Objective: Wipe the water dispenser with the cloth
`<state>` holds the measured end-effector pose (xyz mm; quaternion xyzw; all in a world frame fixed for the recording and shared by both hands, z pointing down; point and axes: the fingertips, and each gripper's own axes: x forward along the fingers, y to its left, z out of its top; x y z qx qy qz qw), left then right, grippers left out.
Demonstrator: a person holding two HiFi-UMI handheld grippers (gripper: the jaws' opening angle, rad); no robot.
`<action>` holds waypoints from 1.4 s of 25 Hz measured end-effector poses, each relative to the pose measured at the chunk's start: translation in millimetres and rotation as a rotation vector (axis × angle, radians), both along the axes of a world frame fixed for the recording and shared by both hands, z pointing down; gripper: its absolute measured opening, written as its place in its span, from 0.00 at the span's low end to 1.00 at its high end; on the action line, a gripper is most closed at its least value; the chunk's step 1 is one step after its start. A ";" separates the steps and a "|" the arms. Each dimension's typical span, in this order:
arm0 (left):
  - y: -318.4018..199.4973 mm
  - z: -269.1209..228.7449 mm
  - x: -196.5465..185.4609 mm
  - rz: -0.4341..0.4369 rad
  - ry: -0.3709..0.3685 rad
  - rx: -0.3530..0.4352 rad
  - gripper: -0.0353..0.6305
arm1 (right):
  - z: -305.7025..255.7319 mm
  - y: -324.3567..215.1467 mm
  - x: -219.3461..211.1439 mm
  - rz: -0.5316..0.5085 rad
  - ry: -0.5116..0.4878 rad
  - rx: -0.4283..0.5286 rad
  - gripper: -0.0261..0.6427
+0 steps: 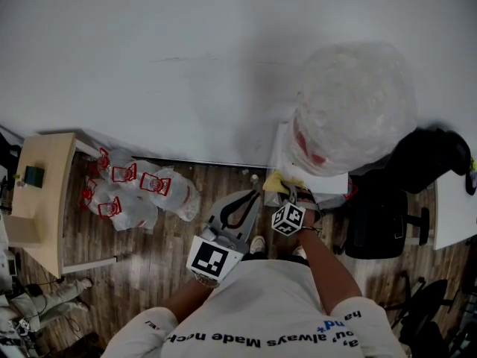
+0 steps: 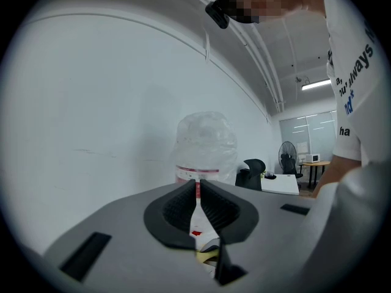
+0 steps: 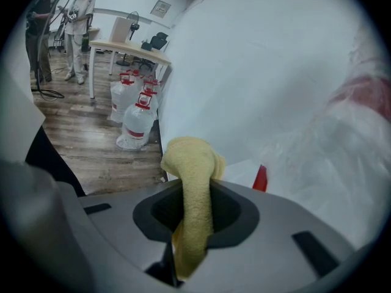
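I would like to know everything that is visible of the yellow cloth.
The cloth is pale yellow and looks like soft terry towelling. It is bunched into a thick roll, upright between the jaws of the right gripper, which are shut on its middle; a rounded end sticks out above, the rest hangs below. In the head view it sits by the white water dispenser's front edge; contact cannot be told.

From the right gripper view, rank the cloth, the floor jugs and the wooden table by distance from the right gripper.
1. Cloth, clamped in the jaws.
2. Jugs, on the floor to the left.
3. Table, behind the jugs, upper left.
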<state>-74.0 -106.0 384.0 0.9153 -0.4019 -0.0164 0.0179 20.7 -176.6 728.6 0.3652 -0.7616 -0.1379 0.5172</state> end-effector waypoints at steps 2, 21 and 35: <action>-0.3 -1.5 -0.1 0.001 0.001 0.005 0.11 | -15.3 -4.8 2.0 0.004 -0.005 0.052 0.16; -8.2 0.7 7.9 0.011 0.001 0.000 0.11 | -16.4 -27.5 82.0 0.056 0.142 0.137 0.16; -6.7 1.2 16.8 0.022 0.011 -0.009 0.11 | -9.3 -25.9 87.9 0.112 -0.066 0.028 0.12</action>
